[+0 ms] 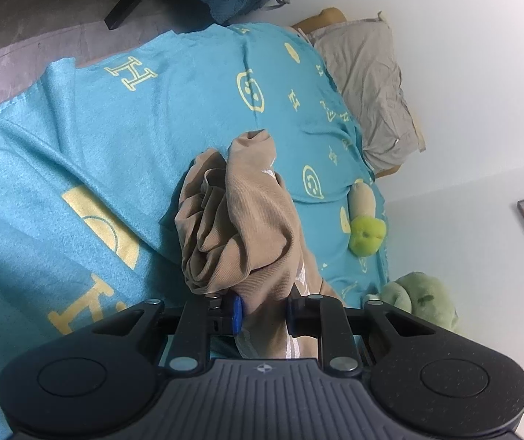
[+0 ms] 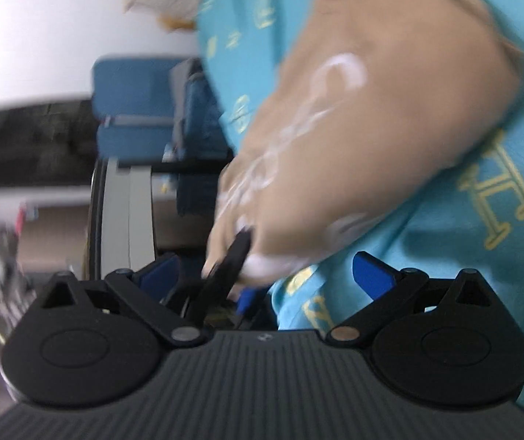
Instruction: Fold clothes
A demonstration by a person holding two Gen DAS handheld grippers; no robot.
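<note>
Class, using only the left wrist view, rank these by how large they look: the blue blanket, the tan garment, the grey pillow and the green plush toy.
1. blue blanket
2. tan garment, though it is nearest the camera
3. grey pillow, farther away, so unsure against the garment
4. green plush toy

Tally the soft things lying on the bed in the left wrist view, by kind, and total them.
Teal blanket with yellow print: 1
Tan garment with white print: 1
Grey wrinkled pillow: 1
Plush toys: 2, one bright green and beige, one pale green
Total: 5
</note>
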